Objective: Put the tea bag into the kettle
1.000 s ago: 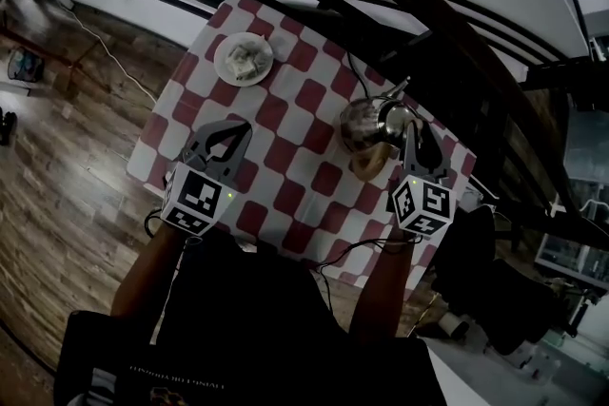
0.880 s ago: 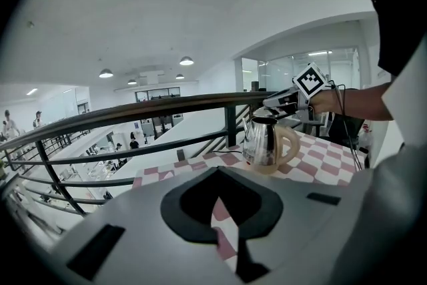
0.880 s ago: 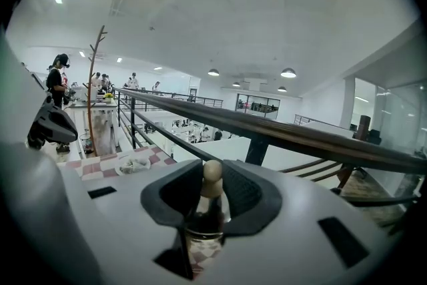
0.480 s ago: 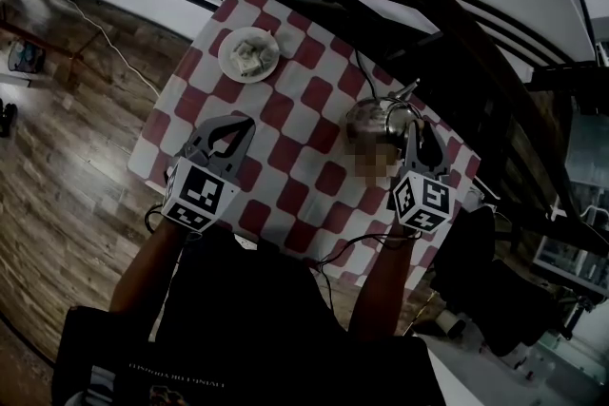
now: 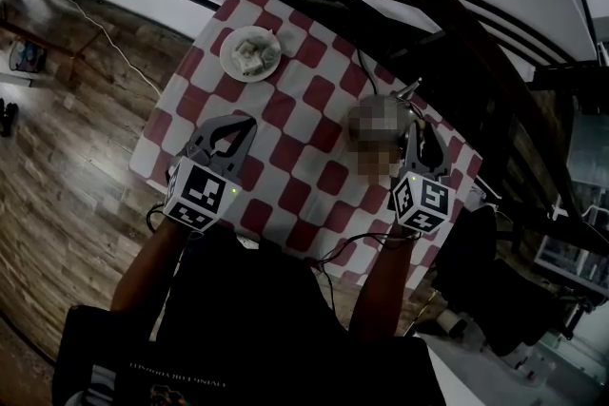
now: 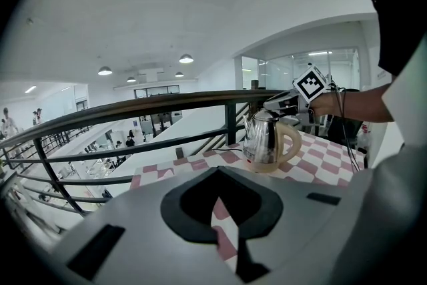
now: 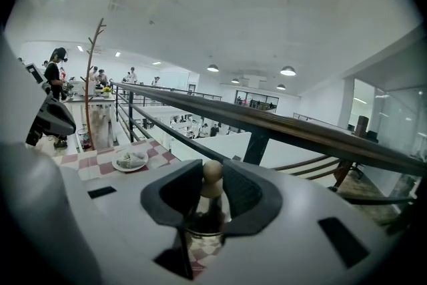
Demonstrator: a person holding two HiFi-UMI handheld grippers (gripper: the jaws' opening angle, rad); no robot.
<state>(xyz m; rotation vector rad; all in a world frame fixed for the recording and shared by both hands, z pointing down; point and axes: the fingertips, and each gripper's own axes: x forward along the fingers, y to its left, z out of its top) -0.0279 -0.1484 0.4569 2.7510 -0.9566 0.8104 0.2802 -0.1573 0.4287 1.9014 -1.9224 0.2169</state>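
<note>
Right gripper has its jaws pinched on the lid knob of the kettle, lid still on. Left gripper is fully closed and empty, and is the nearer one to the tea bag. The bag lies on a plate at the table's far corner, straight beyond it. Only bare checked cloth lies between, nothing blocking.

The left tool has its jaws together, and a sliver of the red-and-white checked surface shows through the slit behind them. Beyond stands a steel kettle with a cream handle, near a dark railing. The right tool reaches over the kettle's lid, seemingly touching it.
</note>
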